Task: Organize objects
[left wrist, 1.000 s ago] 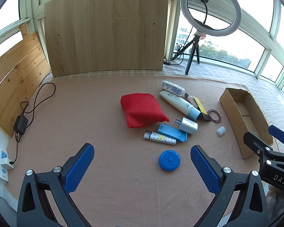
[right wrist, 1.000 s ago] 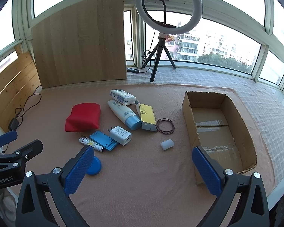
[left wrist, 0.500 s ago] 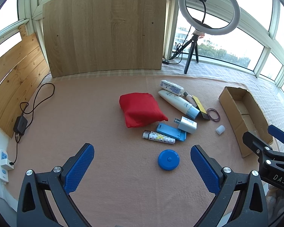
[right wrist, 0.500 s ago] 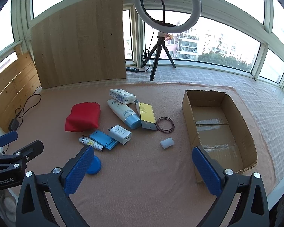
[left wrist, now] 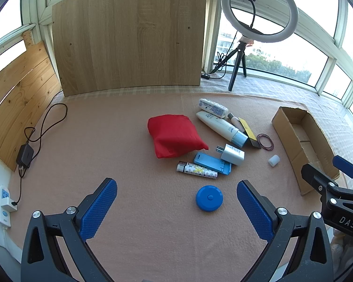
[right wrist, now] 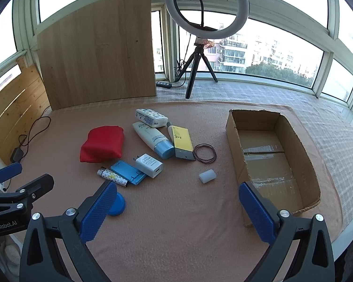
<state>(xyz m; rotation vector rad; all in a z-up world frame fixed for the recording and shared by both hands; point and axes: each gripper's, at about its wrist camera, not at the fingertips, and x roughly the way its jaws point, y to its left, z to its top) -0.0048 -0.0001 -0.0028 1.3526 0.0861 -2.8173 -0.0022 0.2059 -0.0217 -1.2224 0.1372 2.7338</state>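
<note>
Pink-clothed bench (right wrist: 176,211) is ringed by windows (right wrist: 282,54); ring light (right wrist: 207,7) at twelve o'clock; left gripper (left wrist: 176,204) and right gripper (right wrist: 177,208) are held wide, empty.

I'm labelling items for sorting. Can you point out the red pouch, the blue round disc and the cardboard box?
red pouch (left wrist: 174,135): left wrist view, middle of its top face.
blue round disc (left wrist: 209,198): left wrist view, centre of its lid.
cardboard box (right wrist: 234,141): right wrist view, its left wall.

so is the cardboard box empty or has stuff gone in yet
Empty. The right wrist view shows the cardboard box open-topped, with only its bare taped floor inside; all items lie outside it.
</note>
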